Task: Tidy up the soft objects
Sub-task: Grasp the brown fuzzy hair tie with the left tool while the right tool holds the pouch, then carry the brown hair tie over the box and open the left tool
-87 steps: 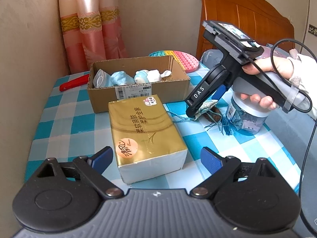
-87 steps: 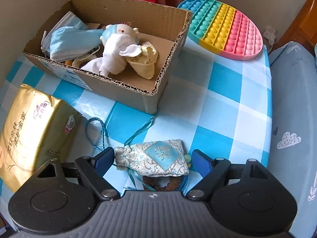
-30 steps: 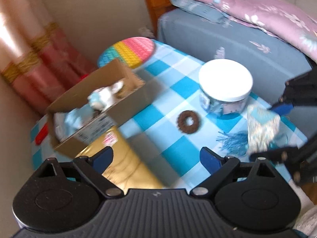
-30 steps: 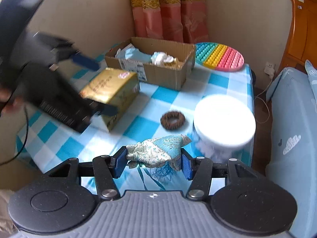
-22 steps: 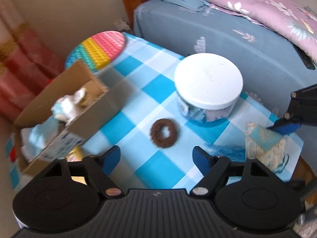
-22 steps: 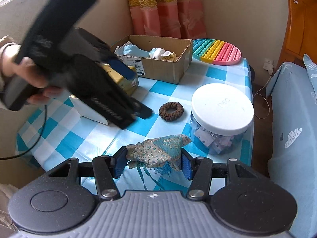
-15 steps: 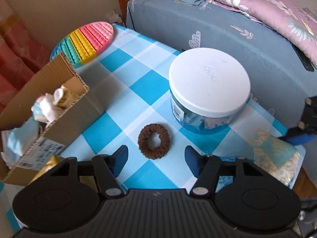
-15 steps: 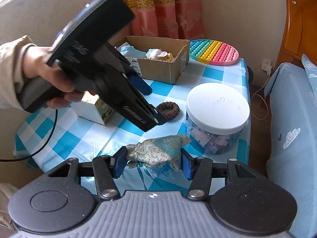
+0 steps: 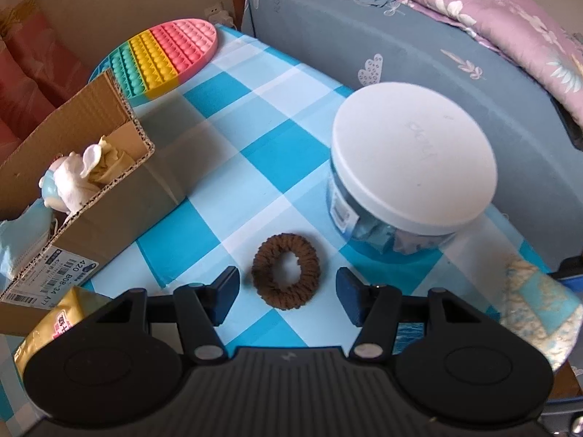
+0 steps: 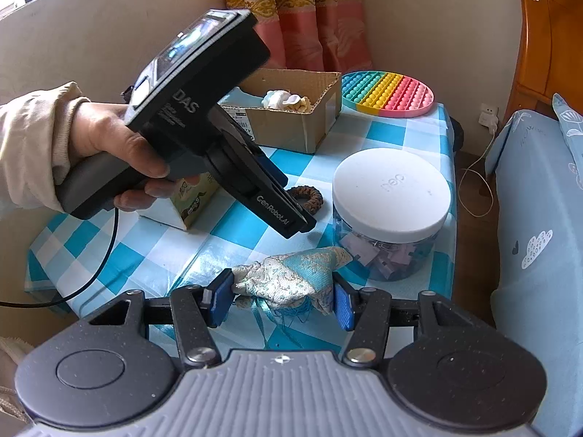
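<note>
A brown hair scrunchie (image 9: 286,271) lies flat on the blue checked tablecloth. My left gripper (image 9: 288,293) straddles it with its jaws closing; a gap still shows between each blue pad and the ring. In the right wrist view the scrunchie (image 10: 309,196) peeks out behind the left gripper's black fingers (image 10: 288,215). My right gripper (image 10: 278,300) is shut on a blue and gold embroidered pouch (image 10: 291,278), held above the table's near edge. That pouch (image 9: 539,304) also shows at the right of the left wrist view.
A cardboard box (image 9: 105,200) with face masks and a small plush toy stands at the back left. A clear jar with a white lid (image 9: 413,156) sits just right of the scrunchie. A rainbow pop mat (image 9: 167,54), a gold tissue pack (image 9: 47,331) and a bed (image 9: 437,36) surround the table.
The left gripper swung in and dropped down over the scrunchie while its jaws narrowed around it. The right gripper stayed still with the pouch.
</note>
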The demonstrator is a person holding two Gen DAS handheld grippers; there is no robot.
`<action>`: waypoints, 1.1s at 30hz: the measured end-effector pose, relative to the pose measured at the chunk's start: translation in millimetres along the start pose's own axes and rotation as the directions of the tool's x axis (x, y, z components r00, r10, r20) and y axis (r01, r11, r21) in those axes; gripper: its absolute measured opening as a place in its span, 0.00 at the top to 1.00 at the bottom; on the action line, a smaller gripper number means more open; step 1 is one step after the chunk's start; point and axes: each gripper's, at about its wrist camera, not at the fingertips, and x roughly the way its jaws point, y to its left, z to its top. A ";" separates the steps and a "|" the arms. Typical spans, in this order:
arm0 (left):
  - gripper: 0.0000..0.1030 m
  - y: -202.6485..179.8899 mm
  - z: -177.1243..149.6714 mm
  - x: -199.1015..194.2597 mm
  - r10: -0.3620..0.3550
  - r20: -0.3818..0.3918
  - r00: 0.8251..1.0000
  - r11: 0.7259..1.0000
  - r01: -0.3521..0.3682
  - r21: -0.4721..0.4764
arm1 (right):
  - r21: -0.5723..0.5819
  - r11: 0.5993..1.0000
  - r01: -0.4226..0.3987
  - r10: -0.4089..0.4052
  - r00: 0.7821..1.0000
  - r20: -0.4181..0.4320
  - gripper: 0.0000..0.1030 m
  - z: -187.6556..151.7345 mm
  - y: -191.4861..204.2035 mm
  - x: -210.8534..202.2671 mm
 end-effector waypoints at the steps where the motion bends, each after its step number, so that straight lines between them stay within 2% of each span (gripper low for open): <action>1: 0.50 1.3 -0.1 0.6 -0.004 0.001 1.000 1.000 0.004 -0.007 | 0.000 1.000 0.000 0.000 1.000 0.001 0.42 0.1 0.0 -0.1; 6: 0.55 5.4 2.4 2.8 -0.015 0.004 1.000 0.999 0.015 -0.033 | -0.003 1.000 -0.008 0.008 1.000 -0.002 0.42 0.7 -0.1 1.3; 8: 0.60 5.1 2.6 2.8 -0.024 0.005 1.000 0.999 0.024 -0.038 | 0.000 1.000 -0.010 0.010 1.000 -0.003 0.42 0.6 -0.1 2.1; 16: 0.68 2.3 0.6 0.9 -0.011 0.004 1.000 0.999 0.011 -0.048 | -0.005 1.000 -0.002 0.002 1.000 -0.009 0.42 2.0 1.7 3.9; 23: 0.70 2.0 -8.1 -8.4 -0.017 0.005 1.000 0.999 0.017 -0.046 | -0.005 1.000 0.011 -0.011 1.000 -0.009 0.42 3.4 2.9 3.3; 33: 0.70 -8.2 -25.2 -50.9 -0.025 0.061 0.998 1.000 0.026 -0.013 | -0.019 0.999 0.027 -0.027 1.000 -0.001 0.42 5.2 12.9 -3.5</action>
